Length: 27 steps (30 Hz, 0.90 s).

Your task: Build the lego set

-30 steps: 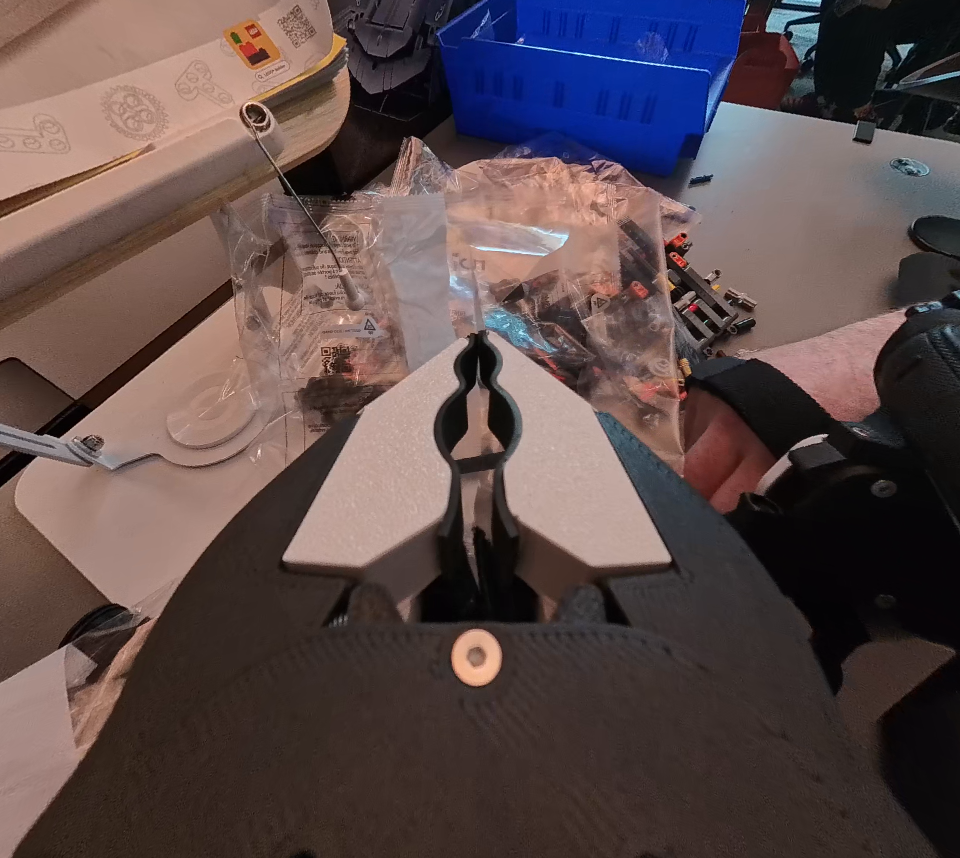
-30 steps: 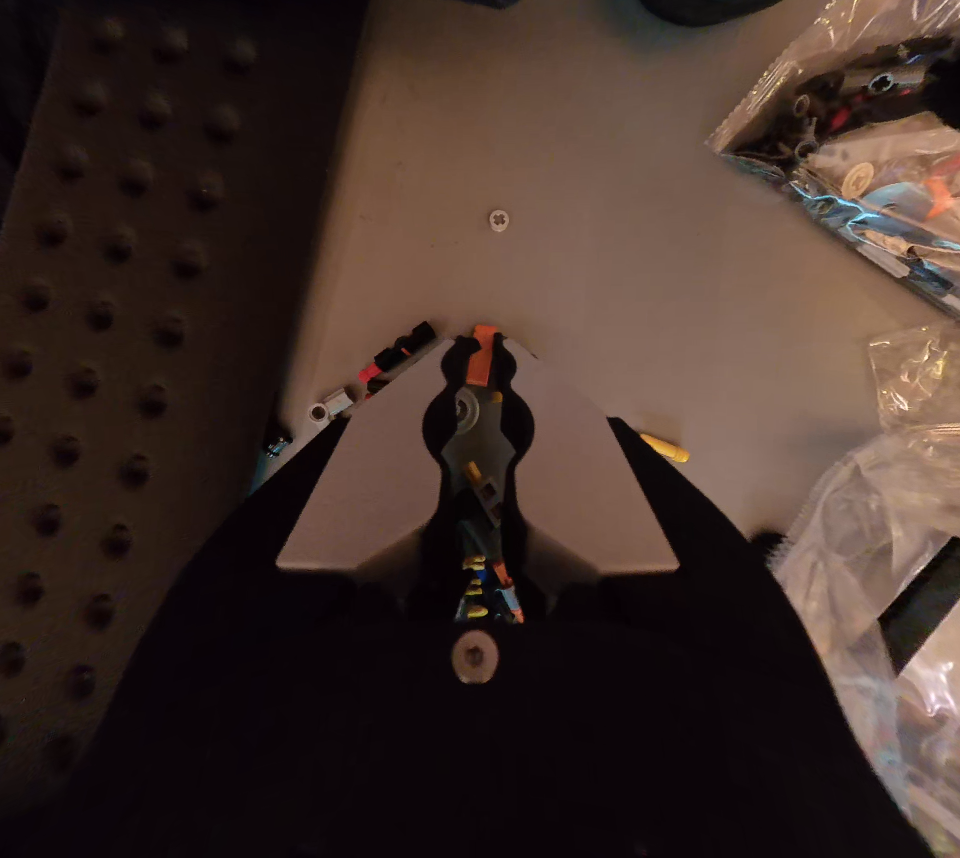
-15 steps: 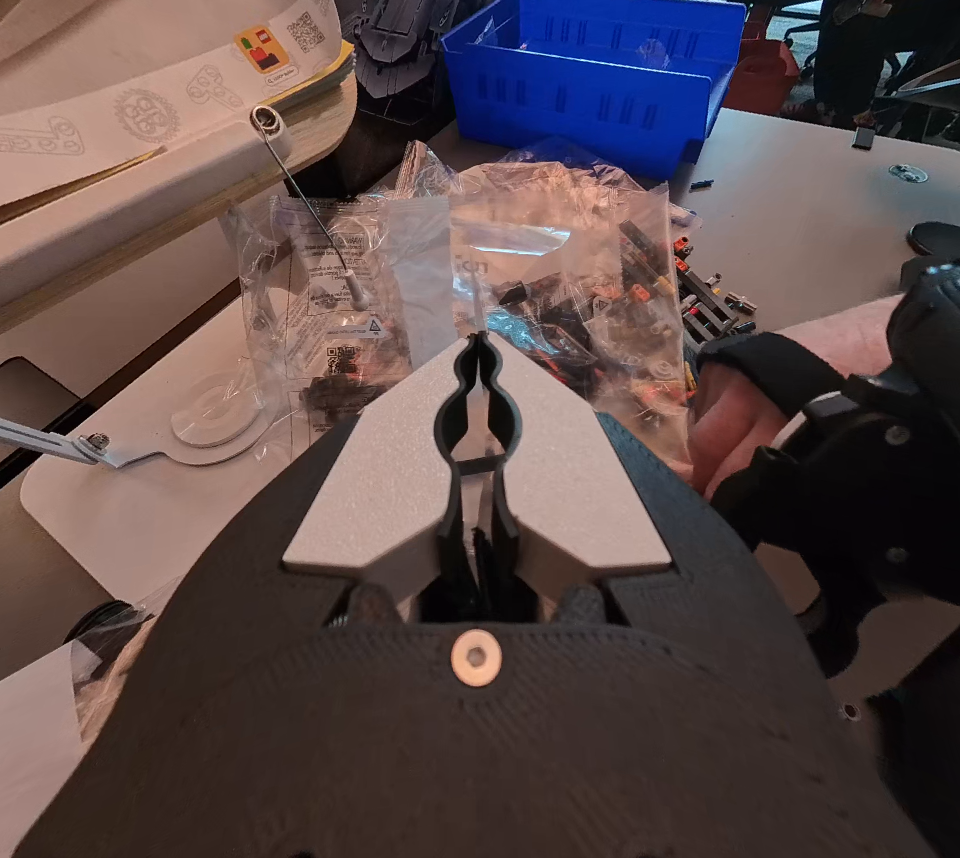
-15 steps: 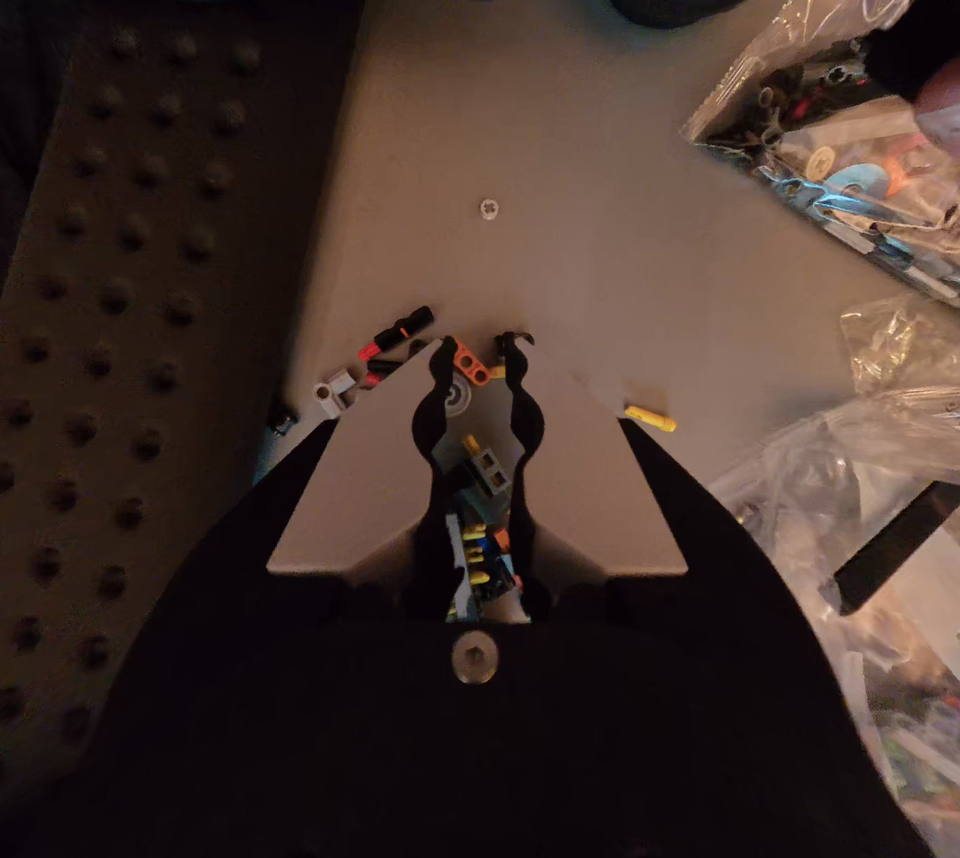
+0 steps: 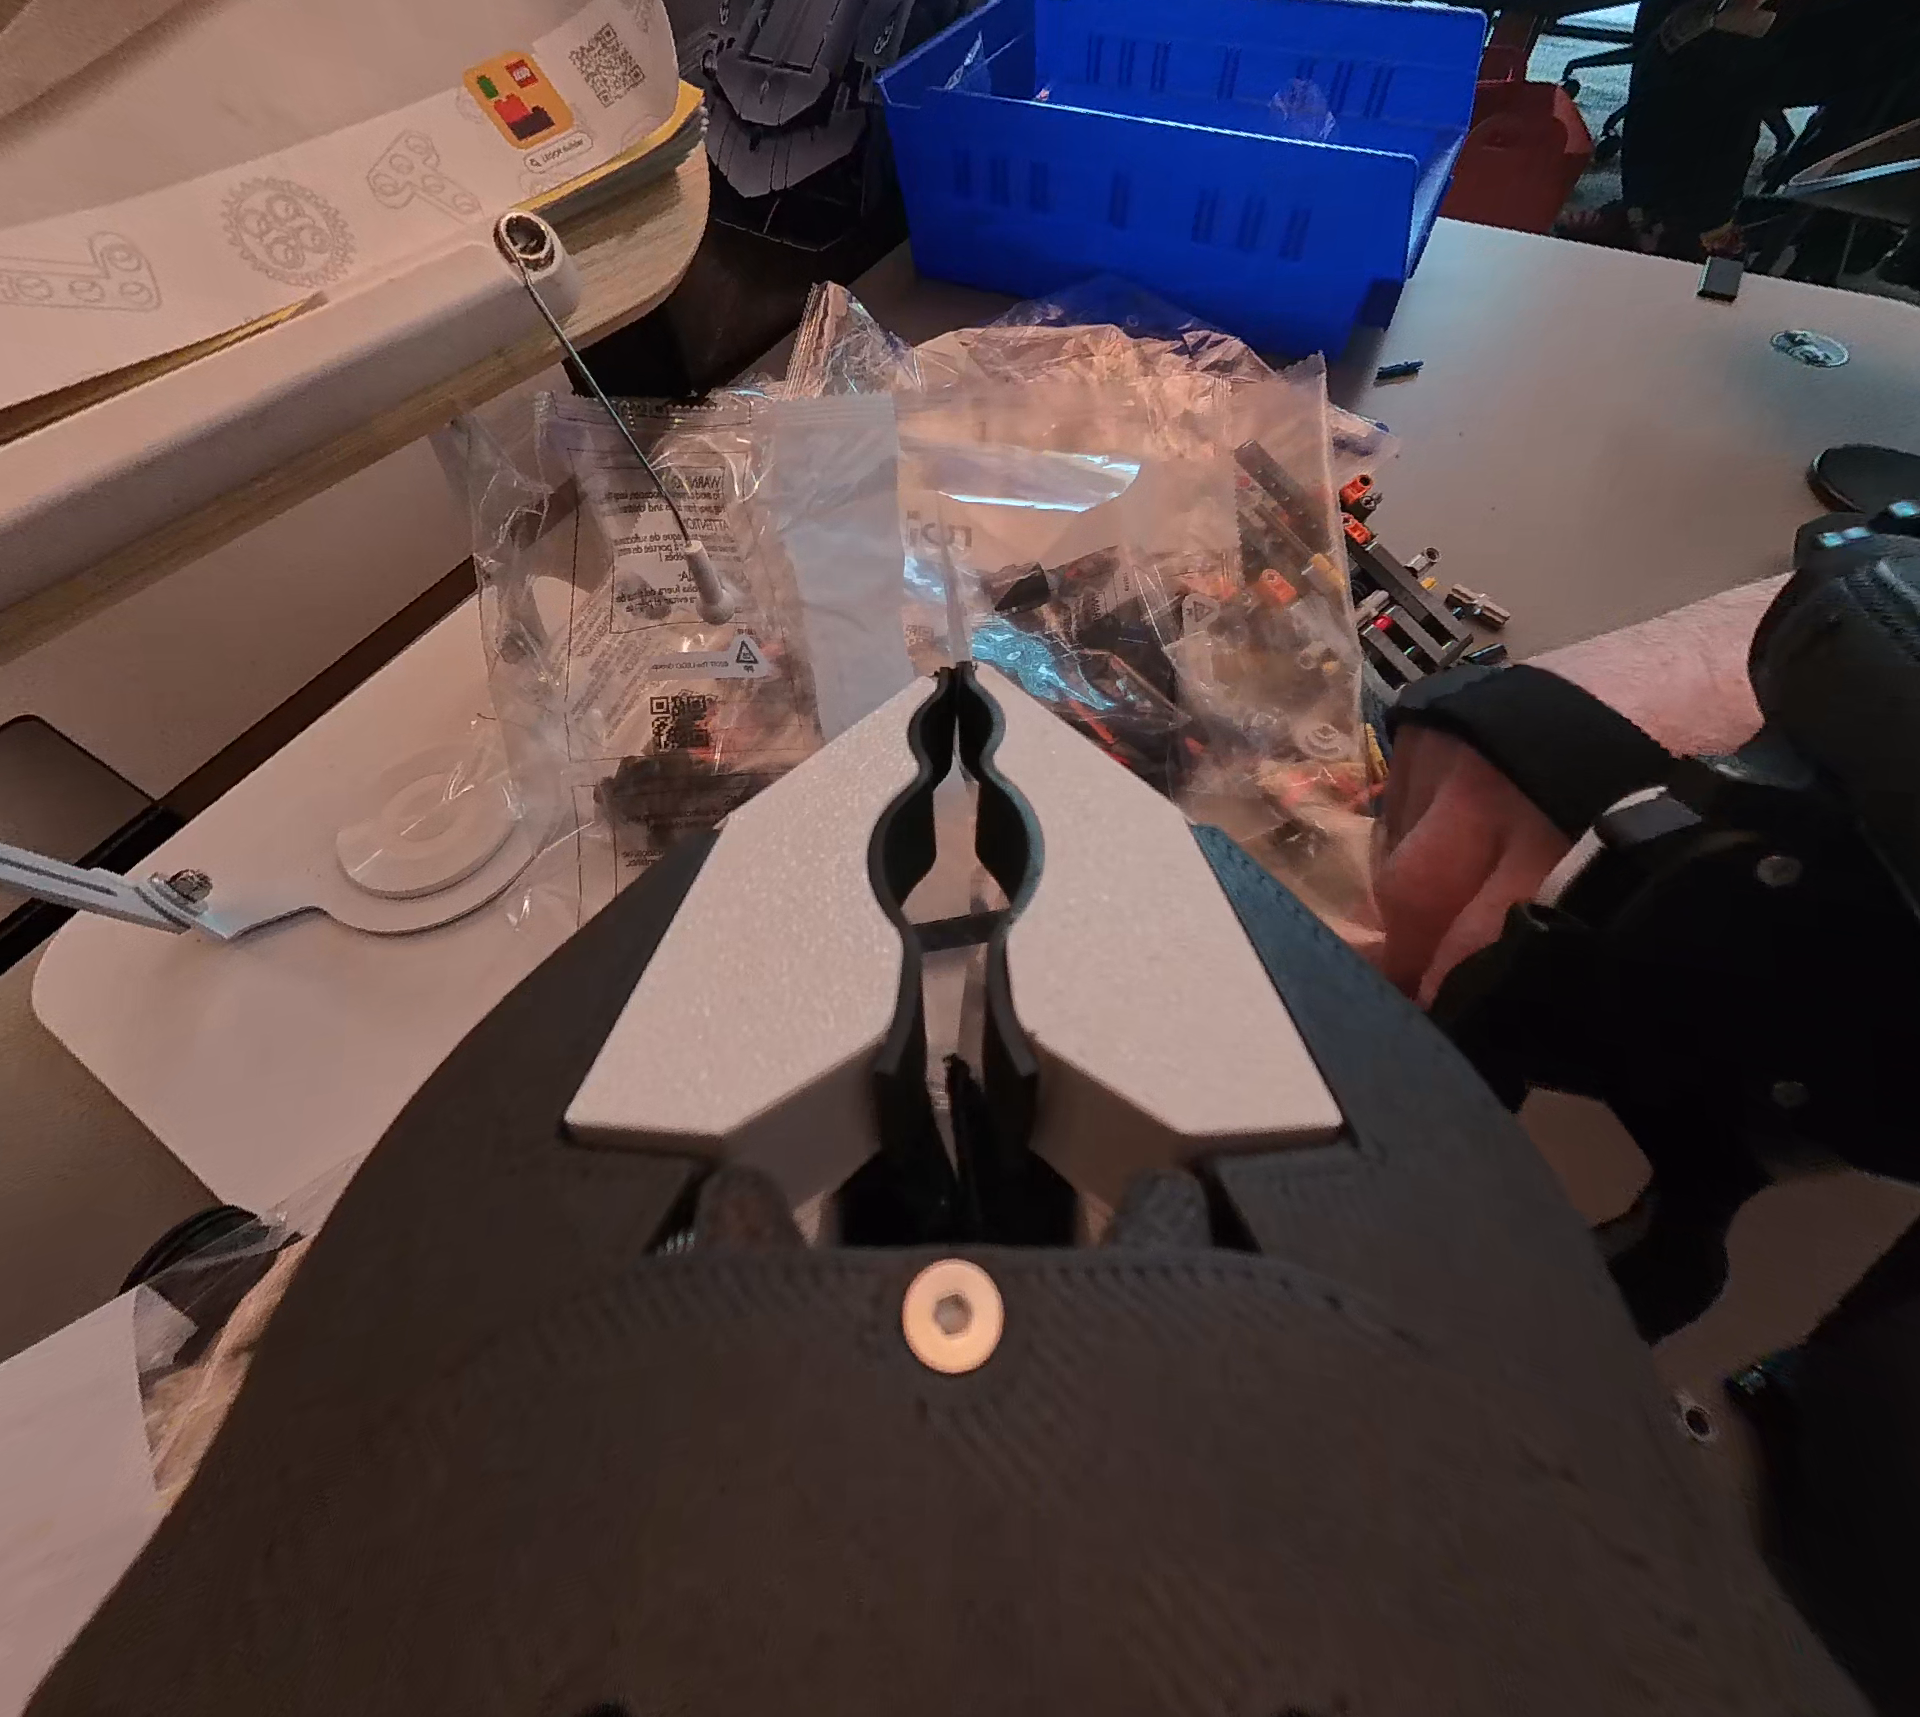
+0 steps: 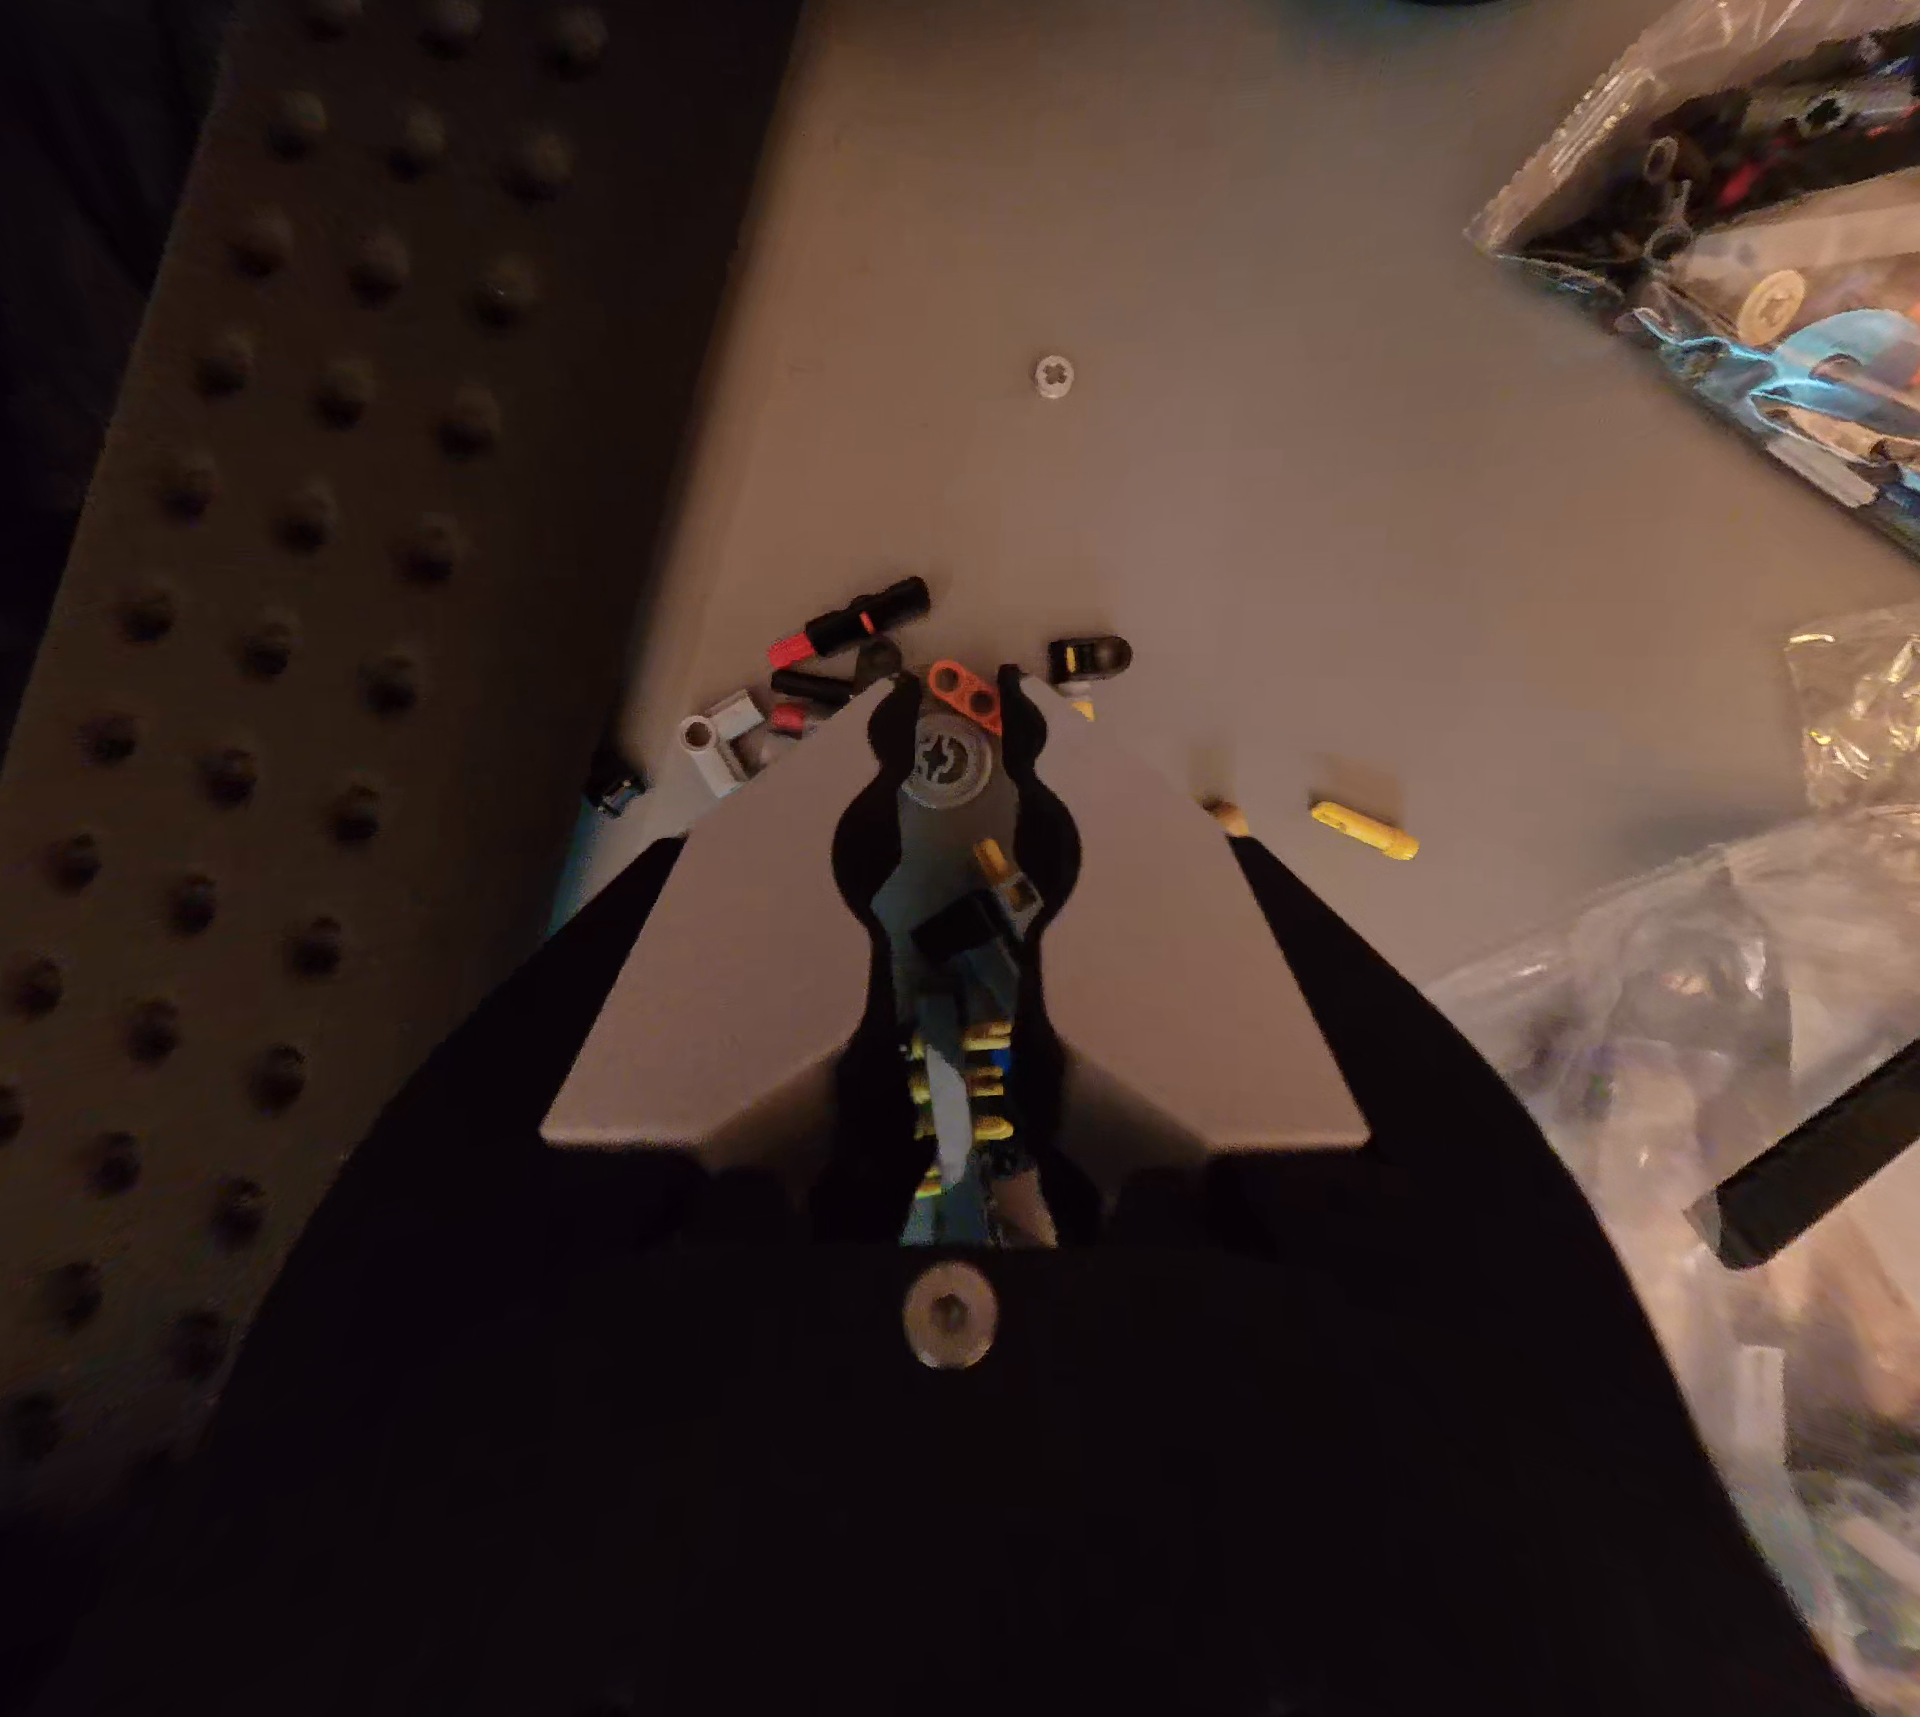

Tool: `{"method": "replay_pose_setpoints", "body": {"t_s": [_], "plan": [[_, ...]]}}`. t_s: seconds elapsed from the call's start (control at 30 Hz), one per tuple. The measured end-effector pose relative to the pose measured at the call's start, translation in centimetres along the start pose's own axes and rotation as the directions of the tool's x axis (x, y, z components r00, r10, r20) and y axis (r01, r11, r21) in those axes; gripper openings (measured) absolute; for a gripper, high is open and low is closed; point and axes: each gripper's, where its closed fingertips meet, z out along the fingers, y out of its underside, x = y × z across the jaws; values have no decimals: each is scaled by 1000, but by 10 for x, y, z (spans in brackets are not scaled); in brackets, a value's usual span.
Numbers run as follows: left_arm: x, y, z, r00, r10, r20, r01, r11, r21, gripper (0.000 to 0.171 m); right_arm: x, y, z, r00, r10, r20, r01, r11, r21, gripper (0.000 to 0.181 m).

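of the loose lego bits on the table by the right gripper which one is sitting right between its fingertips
The small orange two-hole piece. It lies in the right gripper's open tips; the yellow pin lies off to one side.

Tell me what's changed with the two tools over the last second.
The right tool opened and let go of the orange piece, which now lies flat on the table between its tips. The left tool stayed shut over the clear bags.

Left wrist view faces forward across table (image 5: pixel 1558 420); right looks steeply down.
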Motion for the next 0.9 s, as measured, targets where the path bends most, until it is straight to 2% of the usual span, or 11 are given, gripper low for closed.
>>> {"method": "replay_pose_setpoints", "body": {"t_s": [0.2, 0.37, 0.47, 0.6, 0.67, 0.8, 0.9], "plan": [[1, 0, 1, 1000, 1, -2, -1, 1000, -2, 0, 4, 5, 4, 1000, 7, -14, -7, 1000, -24, 4], [0, 0, 0, 1000, -1, 0, 1, 1000, 0, 0, 6, 6, 2, 1000, 11, -22, -12, 1000, -27, 4], [-1, 0, -1, 1000, -2, 1, 2, 1000, 1, 0, 1, -2, -8, 1000, 6, -9, -6, 1000, 27, 5], [-2, -1, -1, 1000, -3, 2, 3, 1000, 4, 0, -2, -31, -52, 1000, -3, -12, 6, 972, 233, 5], [-2, -1, -2, 1000, -5, 4, 5, 1000, 6, 0, 6, -44, -85, 997, 5, -73, 21, 940, 342, 5], [-2, 0, -1, 1000, -6, 3, 6, 1000, 4, 0, 53, -48, -143, 947, 140, -288, 17, 876, 482, 5], [-1, 1, 1, 1000, -3, 0, 3, 1000, -2, 0, 89, -34, -159, 893, 265, -364, -48, 860, 508, 4]]}}
